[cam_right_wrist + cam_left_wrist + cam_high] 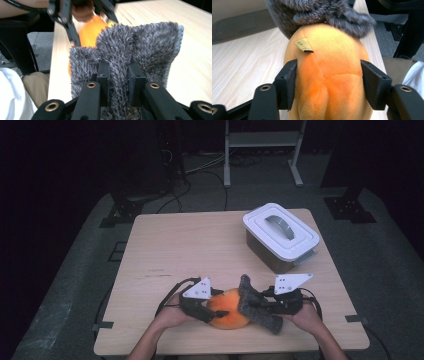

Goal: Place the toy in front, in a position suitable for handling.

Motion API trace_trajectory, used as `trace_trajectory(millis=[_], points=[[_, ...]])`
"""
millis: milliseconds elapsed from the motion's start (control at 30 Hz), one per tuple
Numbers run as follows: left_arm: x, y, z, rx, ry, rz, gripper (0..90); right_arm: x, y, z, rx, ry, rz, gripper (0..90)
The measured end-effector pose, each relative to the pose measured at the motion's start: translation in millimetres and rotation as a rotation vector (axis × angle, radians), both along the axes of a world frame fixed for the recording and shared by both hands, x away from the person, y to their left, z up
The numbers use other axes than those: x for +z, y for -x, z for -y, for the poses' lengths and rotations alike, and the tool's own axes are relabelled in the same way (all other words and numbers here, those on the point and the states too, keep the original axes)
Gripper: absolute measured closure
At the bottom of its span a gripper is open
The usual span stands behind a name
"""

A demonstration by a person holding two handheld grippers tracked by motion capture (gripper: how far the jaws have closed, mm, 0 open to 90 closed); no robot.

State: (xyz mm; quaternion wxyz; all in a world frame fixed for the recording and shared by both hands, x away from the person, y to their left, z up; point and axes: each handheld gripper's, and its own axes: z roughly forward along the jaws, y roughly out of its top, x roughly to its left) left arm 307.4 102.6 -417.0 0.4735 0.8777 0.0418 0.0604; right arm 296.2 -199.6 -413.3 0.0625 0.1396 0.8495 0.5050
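Orange plush toy [229, 314] lies on the table [190, 245] close to the near edge, between the two hands. Its surface is soft pile, paler yellow toward the far end in the left gripper view, with a small tan label [303, 45] sewn into a seam on top.

Left claw [206, 312] is at the toy's left side. In the left gripper view its two black jaws stand wide apart, one pressed against each flank of the orange body [329, 82]. The pile bulges slightly between them. The claw has hold of the toy.

Grey fuzzy cloth [256, 304] lies against the toy's right side, draped partly over it and trailing toward the near table edge. In the left gripper view the grey cloth [322, 12] covers the toy's far end.

Right claw [260, 306] is at the cloth. In the right gripper view the jaws stand narrowly apart with a ridge of the grey pile [119, 75] pinched between them. The cloth rises as a bunched sheet beyond the jaws, with the orange toy [91, 31] behind it and the left claw's black frame around that.

White lidded container [280, 236] with a grey handle stands at the far right of the table, well apart from the work. Its lid is on.
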Motion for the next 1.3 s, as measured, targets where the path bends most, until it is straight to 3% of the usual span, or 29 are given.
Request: trace_trajectory(millis=[67, 167, 300, 433, 467, 500, 533, 667, 800, 900, 967, 1067, 1100, 1200, 1267, 1300], points=[[1.5, 2.7, 1.8, -0.006, 0.003, 0.064, 41.8, -0.1, -1.7, 4.2, -0.007, -0.015, -0.011, 74.1], [5.4, 8.6, 9.2, 0.003, 0.019, 0.166, 44.0, 7.2, -1.2, 3.4, -0.021, -0.039, 0.018, 74.2], [-0.4, 4.7, 10.3, 0.001, 0.009, 0.123, 40.9, 8.7, -3.9, 1.9, -0.032, -0.06, 0.021, 74.2], [3.1, -0.9, 12.2, 0.042, 0.01, -0.01, 18.4, 5.7, -1.7, -7.3, -0.029, -0.044, 0.026, 74.2], [3.7, -1.8, 11.8, 0.046, 0.019, -0.032, 17.7, 7.1, -0.4, -10.8, -0.022, -0.042, 0.034, 74.1], [3.8, -1.9, 11.0, 0.045, 0.013, -0.032, 19.3, 7.9, 0.7, -13.9, -0.013, -0.039, 0.042, 74.1], [3.6, -1.3, 9.2, 0.04, -0.002, -0.005, 25.2, 8.1, 1.8, -16.2, -0.01, -0.033, 0.047, 74.1], [1.6, -1.8, 2.1, 0.019, 0.002, -0.005, 36.7, 3.4, -0.8, -12.3, -0.004, -0.047, 0.022, 74.1], [-0.8, -2.6, -3.0, 0.008, 0.016, -0.026, 37.2, -6.5, -5.4, -3.1, -0.011, -0.034, -0.005, 74.1], [-1.0, -1.1, -5.3, -0.008, 0.014, -0.012, 37.1, -10.8, -8.5, 6.9, -0.026, -0.025, -0.036, 74.2], [-1.3, -0.3, -6.5, -0.02, 0.013, -0.003, 37.1, -8.3, -9.2, 10.9, -0.042, -0.049, -0.038, 74.3], [-2.2, 0.5, -7.7, -0.032, 0.013, 0.003, 37.2, 2.0, -7.2, 6.2, -0.032, -0.135, -0.026, 74.3], [-2.0, 0.7, -8.0, -0.037, 0.008, 0.011, 37.2, 3.5, -6.5, 3.5, -0.028, -0.136, -0.024, 74.3], [-2.3, 1.5, -9.1, -0.039, -0.001, 0.018, 37.2, -1.2, -5.7, -6.8, -0.014, -0.077, -0.014, 74.1], [-3.0, 1.6, -9.7, -0.038, 0.004, 0.018, 37.2, -5.5, -8.4, -4.3, -0.007, -0.086, -0.04, 74.1], [-3.3, 1.4, -10.0, -0.036, 0.009, 0.01, 37.2, -6.1, -9.5, -2.0, -0.016, -0.062, -0.035, 74.1]])
